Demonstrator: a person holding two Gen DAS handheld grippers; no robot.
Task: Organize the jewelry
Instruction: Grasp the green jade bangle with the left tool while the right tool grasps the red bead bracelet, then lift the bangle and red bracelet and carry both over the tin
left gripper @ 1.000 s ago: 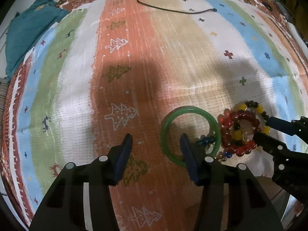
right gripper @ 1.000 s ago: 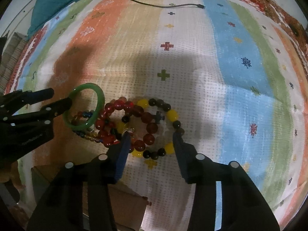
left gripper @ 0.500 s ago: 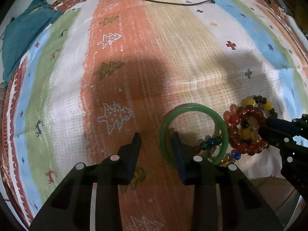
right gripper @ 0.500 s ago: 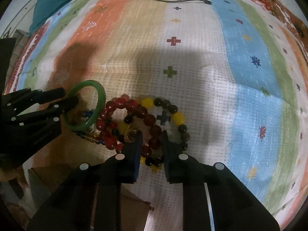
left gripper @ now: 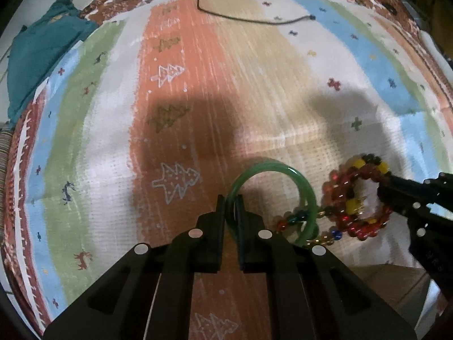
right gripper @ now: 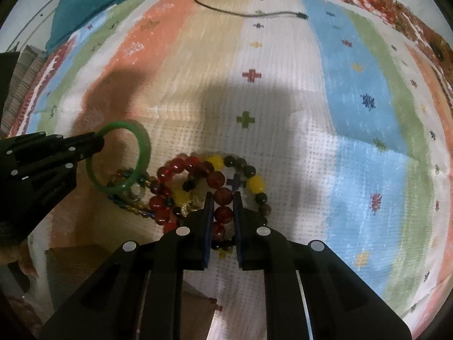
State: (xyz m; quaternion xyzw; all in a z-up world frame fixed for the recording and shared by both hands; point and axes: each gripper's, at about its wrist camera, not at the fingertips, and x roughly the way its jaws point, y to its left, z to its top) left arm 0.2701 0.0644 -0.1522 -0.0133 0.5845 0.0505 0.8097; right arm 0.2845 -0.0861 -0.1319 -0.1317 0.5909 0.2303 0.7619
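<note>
A green bangle (left gripper: 308, 198) lies on the striped cloth; my left gripper (left gripper: 231, 202) is shut on its near-left rim, also seen in the right wrist view (right gripper: 97, 141) with the bangle (right gripper: 144, 147). A red bead bracelet (right gripper: 223, 195) lies in a heap with a yellow-and-dark bead bracelet (right gripper: 256, 184) and a thin multicoloured bead strand (right gripper: 133, 206). My right gripper (right gripper: 222, 198) is shut on the red beads; it also shows in the left wrist view (left gripper: 385, 189), at the bracelet heap (left gripper: 345, 195).
A striped cloth (left gripper: 254, 85) covers the table. A black cable (left gripper: 254, 19) lies at the far side. A teal cloth (left gripper: 36, 53) lies at the far left. A cardboard box (right gripper: 76, 266) sits below the near edge.
Both grippers have closed from open: the left onto the green bangle's rim, the right onto the red bead bracelet. Both moved slightly forward.
</note>
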